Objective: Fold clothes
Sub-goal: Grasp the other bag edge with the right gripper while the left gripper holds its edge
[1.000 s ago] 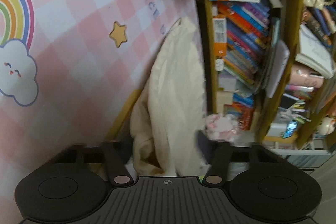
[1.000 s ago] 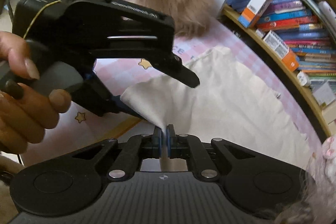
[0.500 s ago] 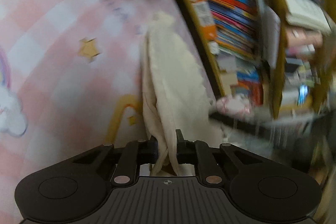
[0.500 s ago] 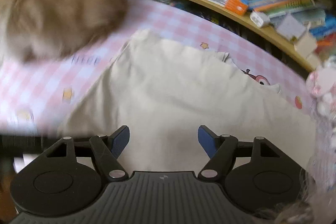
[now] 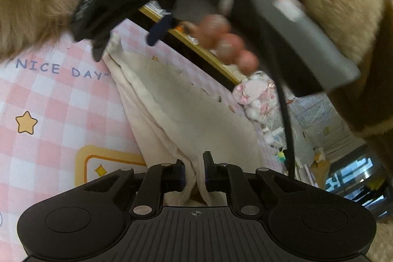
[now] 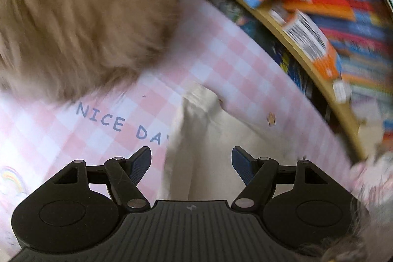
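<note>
Pink-and-white checked cloth (image 5: 61, 104) covers the work surface, printed with stars and the words "NICE DAY"; a crowded bookshelf (image 6: 326, 16) stands along its far edge.

Left gripper (image 5: 194, 176): jaws drawn close together, pinching a gathered fold of the cream garment (image 5: 186, 114) between them. From the pinch the garment runs away over the checked cloth as a long, partly doubled strip, its far corner near the lettering.

Right gripper (image 6: 191, 161): jaws spread wide, nothing between the blue pads, hovering over the near end of the same garment (image 6: 211, 146). In the left wrist view it shows from the side, blurred, gripped by a hand (image 5: 233, 41) in a fuzzy tan sleeve (image 5: 343, 4).

A tan, long-furred cat (image 6: 81, 16) sits on the checked cloth just beyond the lettering, close to the garment's far corner. A pink-and-white plush toy (image 5: 255, 95) lies at the cloth's right edge.
</note>
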Available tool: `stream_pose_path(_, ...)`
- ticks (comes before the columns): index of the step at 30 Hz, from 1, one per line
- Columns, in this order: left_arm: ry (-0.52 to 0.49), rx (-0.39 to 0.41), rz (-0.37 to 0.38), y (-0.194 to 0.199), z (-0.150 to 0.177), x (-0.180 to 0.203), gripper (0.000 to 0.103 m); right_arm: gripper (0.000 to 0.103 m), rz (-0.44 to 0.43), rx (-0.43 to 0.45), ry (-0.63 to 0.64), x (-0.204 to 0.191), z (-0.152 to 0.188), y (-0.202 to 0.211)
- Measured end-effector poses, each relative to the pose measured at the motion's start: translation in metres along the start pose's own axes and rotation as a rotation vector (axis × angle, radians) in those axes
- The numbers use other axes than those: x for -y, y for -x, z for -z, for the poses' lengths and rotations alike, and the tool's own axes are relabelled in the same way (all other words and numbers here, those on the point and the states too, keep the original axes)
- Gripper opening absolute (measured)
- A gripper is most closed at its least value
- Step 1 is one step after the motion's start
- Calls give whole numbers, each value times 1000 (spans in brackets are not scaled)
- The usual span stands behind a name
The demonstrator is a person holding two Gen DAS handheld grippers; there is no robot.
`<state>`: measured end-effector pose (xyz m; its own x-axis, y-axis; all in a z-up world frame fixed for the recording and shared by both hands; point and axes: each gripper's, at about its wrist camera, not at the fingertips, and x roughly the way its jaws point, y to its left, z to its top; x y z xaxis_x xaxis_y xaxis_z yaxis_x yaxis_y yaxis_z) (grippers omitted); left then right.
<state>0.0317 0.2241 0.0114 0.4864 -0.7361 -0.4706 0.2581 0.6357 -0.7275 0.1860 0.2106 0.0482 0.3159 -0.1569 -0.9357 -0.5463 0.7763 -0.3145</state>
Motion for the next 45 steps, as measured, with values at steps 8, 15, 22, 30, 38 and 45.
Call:
stream_pose_path(8, -21, 12, 17, 5, 0, 2, 10, 32, 50, -80, 76, -20, -11, -31)
stream_pose_path(15, -71, 23, 17, 12, 2, 11, 11, 6, 15, -76, -13, 9, -5, -29)
stream_pose_path(22, -166, 34, 35, 11, -1, 40, 11, 6, -1, -21, -91, 48, 9, -6)
stream_pose_path(30, -262, 30, 61, -18, 3, 86, 11, 5, 7, 46, -170, 105, 50, 19)
stream_pose_path(38, -333, 29, 70, -58, 19, 145, 11, 5, -28, 109, -230, 182, 115, 29)
stream_pose_path(45, -371, -6, 16, -113, 44, 201, 11, 5, -104, 215, -258, 250, 183, 28)
